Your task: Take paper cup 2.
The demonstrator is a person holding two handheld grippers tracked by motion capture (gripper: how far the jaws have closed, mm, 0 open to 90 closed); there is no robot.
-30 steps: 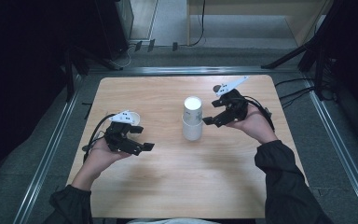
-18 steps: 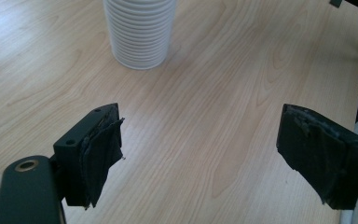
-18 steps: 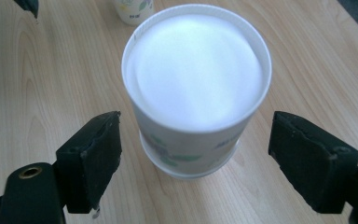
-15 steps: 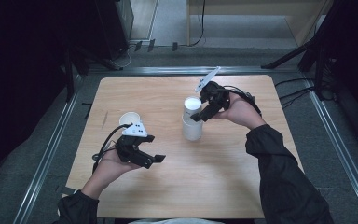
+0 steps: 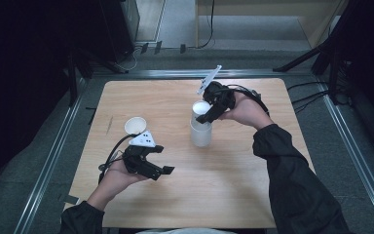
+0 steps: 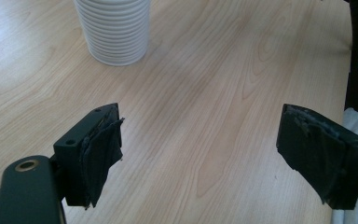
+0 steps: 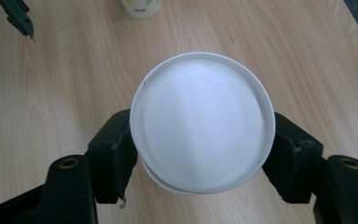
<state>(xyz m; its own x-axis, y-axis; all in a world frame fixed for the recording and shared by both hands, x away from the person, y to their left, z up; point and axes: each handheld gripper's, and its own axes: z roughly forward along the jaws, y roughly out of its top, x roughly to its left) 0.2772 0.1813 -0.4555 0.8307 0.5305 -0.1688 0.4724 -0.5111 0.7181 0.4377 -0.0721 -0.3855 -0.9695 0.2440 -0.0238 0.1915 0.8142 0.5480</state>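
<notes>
— Right now, what is held by the right gripper (image 5: 205,116)?

— The top cup (image 7: 202,122) of the stack of cups (image 5: 200,129) near the middle of the table (image 5: 253,190) is clasped from both sides. The jaws have just been closing, and their pads are seen pressed against the cup's sides just under its rim in the right gripper view.

— Which way is the stack pointed?

— It is stood upright, its long axis vertical, with the bases turned upward; the flat white bottom of the top cup is faced toward the right gripper's camera.

— And the left gripper (image 5: 161,161)?

— It is held low over the table on the person's left, jaws parted about halfway, with nothing between them; bare wood is seen in the gap. The ribbed foot of the stack (image 6: 113,30) is seen beyond its jaws, well apart from them.

— Anything else on the table?

— A single cup (image 5: 135,126) is stood mouth up, just behind the left gripper.
</notes>
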